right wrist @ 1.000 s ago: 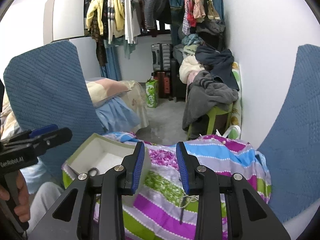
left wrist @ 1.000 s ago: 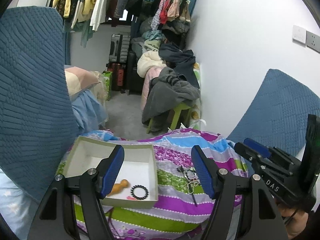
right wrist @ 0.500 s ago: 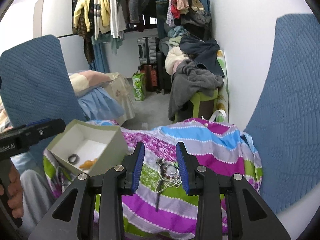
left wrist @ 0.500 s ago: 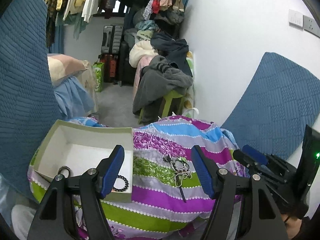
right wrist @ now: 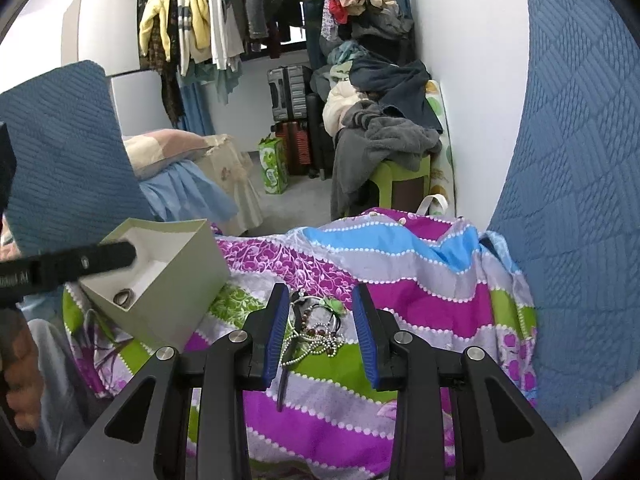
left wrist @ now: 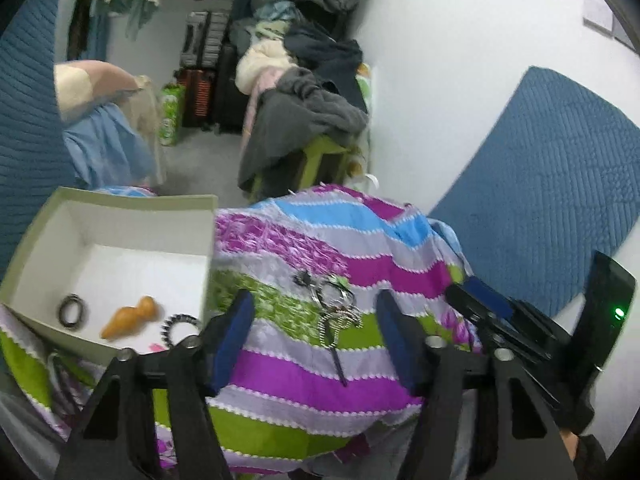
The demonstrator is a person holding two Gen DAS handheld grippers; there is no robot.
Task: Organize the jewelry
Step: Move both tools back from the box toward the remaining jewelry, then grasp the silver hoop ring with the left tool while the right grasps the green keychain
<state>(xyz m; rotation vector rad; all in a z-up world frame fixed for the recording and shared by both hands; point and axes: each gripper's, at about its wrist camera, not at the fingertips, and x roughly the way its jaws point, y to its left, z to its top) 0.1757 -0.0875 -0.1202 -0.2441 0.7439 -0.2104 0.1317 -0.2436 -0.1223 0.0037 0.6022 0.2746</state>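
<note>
Both tongs, left (left wrist: 314, 334) and right (right wrist: 322, 334), open and empty over tangled beads (right wrist: 316, 330) on stripy cloth (right wrist: 420, 292), square box (left wrist: 120, 236) left.

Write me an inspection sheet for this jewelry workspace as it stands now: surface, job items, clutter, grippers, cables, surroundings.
Surface: striped floral bedsheet, wrinkled, draped over a raised support.
Job's things: open white box at the sheet's left edge, holding a dark ring, an orange gourd-shaped piece and a black beaded bracelet; tangled jewelry pile of bead strands, bangles and a dark stick lies on the sheet beside the box.
Clutter: nothing seen on the sheet besides these.
Grippers: left gripper open, empty; right gripper open, jaws framing the pile, contact unclear.
Cables: nothing seen.
Surroundings: blue quilted cushions, hanging clothes, suitcases, green stool heaped with garments.
</note>
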